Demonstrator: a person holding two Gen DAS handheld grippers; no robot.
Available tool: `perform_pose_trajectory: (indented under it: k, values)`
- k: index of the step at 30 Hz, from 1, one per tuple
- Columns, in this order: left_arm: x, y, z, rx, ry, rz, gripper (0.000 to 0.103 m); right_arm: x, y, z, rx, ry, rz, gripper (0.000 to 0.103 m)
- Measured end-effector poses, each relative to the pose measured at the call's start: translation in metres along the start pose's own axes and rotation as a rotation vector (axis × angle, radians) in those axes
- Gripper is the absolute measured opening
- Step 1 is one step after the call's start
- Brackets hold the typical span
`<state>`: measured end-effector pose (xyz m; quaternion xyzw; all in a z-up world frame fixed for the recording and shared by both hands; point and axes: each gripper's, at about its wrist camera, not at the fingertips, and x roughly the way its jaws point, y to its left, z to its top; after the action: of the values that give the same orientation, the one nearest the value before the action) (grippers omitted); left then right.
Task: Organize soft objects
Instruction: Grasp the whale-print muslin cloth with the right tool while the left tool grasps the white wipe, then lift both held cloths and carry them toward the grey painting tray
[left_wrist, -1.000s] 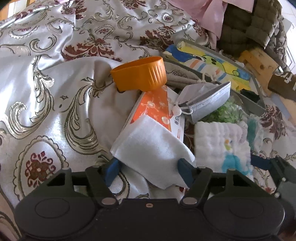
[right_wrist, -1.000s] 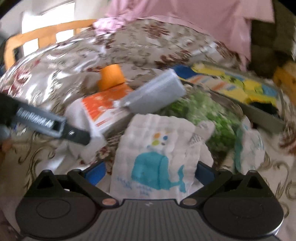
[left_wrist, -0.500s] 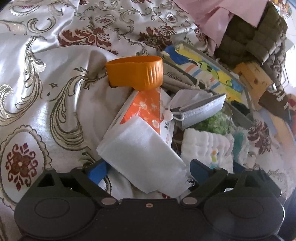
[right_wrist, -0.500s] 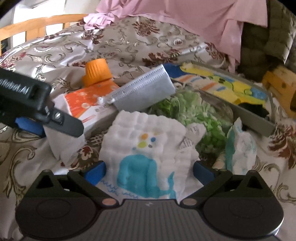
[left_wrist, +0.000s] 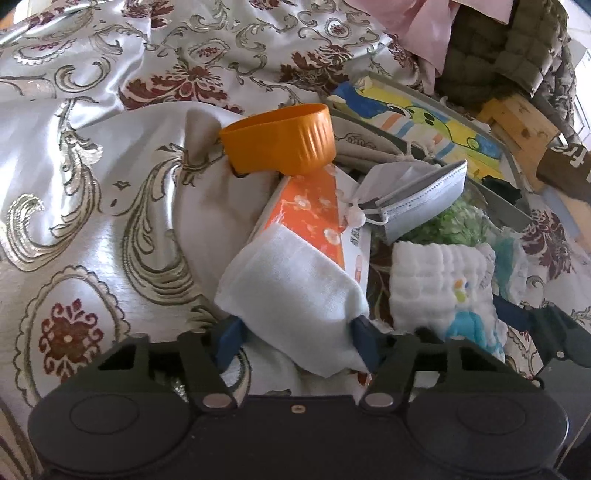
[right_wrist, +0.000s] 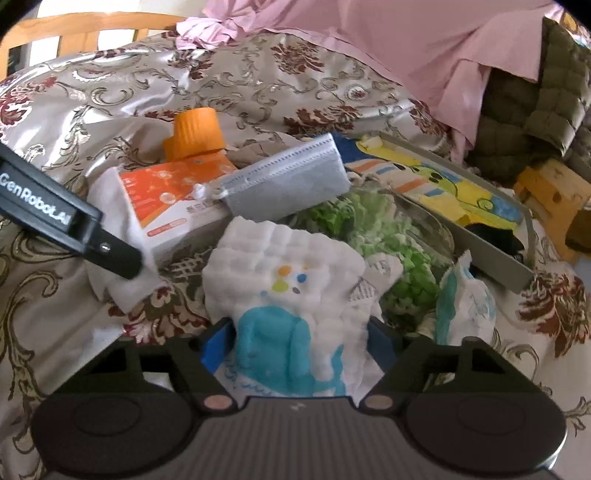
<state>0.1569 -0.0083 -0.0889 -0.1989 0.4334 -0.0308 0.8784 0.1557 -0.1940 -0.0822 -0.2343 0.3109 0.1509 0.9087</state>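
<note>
A plain white cloth (left_wrist: 295, 291) lies over the near end of an orange tissue pack (left_wrist: 314, 210). My left gripper (left_wrist: 295, 336) has its blue pads closed against both sides of this cloth. A white quilted washcloth with a blue whale (right_wrist: 288, 295) lies to the right. My right gripper (right_wrist: 299, 339) has its pads closed against its sides. The washcloth also shows in the left wrist view (left_wrist: 443, 280). A grey face mask (right_wrist: 284, 181) rests on the tissue pack (right_wrist: 173, 192). The left gripper's finger (right_wrist: 74, 229) shows at the left of the right wrist view.
An orange plastic cap (left_wrist: 280, 140) stands behind the pack. A green fluffy cloth (right_wrist: 369, 236), a blue-white crumpled packet (right_wrist: 465, 299) and a grey tray with a cartoon picture (right_wrist: 443, 181) lie to the right. All rest on a floral satin bedspread (left_wrist: 92, 184). Pink cloth (right_wrist: 369, 48) hangs behind.
Both grippers' fingers have narrowed onto their cloths since half a second ago. The left wrist view has pulled slightly back; the right one has edged closer to the washcloth.
</note>
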Motion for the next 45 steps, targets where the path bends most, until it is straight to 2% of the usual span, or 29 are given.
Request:
perform_pose_trajectory:
  k: [2, 5, 8, 11, 15, 20, 21, 23, 24, 29, 33, 35, 37, 38, 42, 45]
  values:
    - [-0.003, 0.002, -0.001, -0.012, -0.004, 0.001, 0.047, -0.002, 0.0, -0.001, -0.004, 0.004, -0.01, 0.068]
    - [-0.008, 0.004, -0.003, -0.024, 0.001, -0.008, 0.037, -0.006, 0.0, -0.002, 0.004, 0.003, -0.009, 0.058]
    - [-0.014, 0.004, -0.006, -0.02, 0.018, -0.049, 0.027, -0.01, -0.002, -0.003, 0.015, 0.002, -0.005, 0.05]
    - [-0.018, -0.003, -0.011, 0.02, 0.045, -0.108, 0.021, -0.015, -0.002, -0.004, 0.019, 0.0, 0.002, 0.042]
    - [-0.021, -0.018, -0.019, 0.125, 0.029, -0.13, 0.02, -0.024, 0.001, -0.004, 0.014, -0.013, 0.028, 0.036]
    - [-0.015, -0.026, -0.023, 0.179, 0.057, -0.115, 0.028, -0.029, 0.007, -0.003, -0.007, -0.02, 0.035, 0.037]
    - [-0.014, -0.025, -0.022, 0.168, 0.064, -0.112, 0.03, -0.028, 0.007, -0.003, -0.007, -0.016, 0.033, 0.04]
    - [-0.012, -0.021, -0.02, 0.129, 0.074, -0.108, 0.042, -0.026, 0.006, -0.003, 0.001, -0.01, 0.032, 0.045]
    - [-0.011, -0.017, -0.018, 0.107, 0.076, -0.109, 0.044, -0.025, 0.005, -0.003, 0.006, -0.008, 0.033, 0.05]
    - [-0.003, -0.006, -0.012, 0.007, 0.096, -0.147, 0.058, -0.024, 0.005, -0.004, 0.004, -0.008, 0.039, 0.054]
    - [0.001, -0.005, -0.011, -0.025, 0.098, -0.164, 0.061, -0.023, 0.007, -0.004, -0.004, -0.005, 0.04, 0.055]
    - [0.002, -0.005, -0.011, -0.016, 0.094, -0.158, 0.051, -0.022, 0.007, -0.004, -0.007, -0.004, 0.039, 0.053]
    - [0.003, -0.007, -0.012, 0.0, 0.097, -0.141, 0.036, -0.023, 0.008, -0.004, -0.012, -0.002, 0.038, 0.048]
    - [0.004, -0.006, -0.011, -0.002, 0.101, -0.141, 0.032, -0.023, 0.009, -0.004, -0.015, -0.002, 0.039, 0.045]
    - [0.003, -0.006, -0.011, 0.001, 0.093, -0.139, 0.023, -0.024, 0.01, -0.004, -0.022, -0.007, 0.052, 0.036]
    - [-0.002, -0.011, -0.013, 0.048, 0.071, -0.14, 0.018, -0.025, 0.007, -0.004, -0.003, -0.011, 0.083, 0.031]
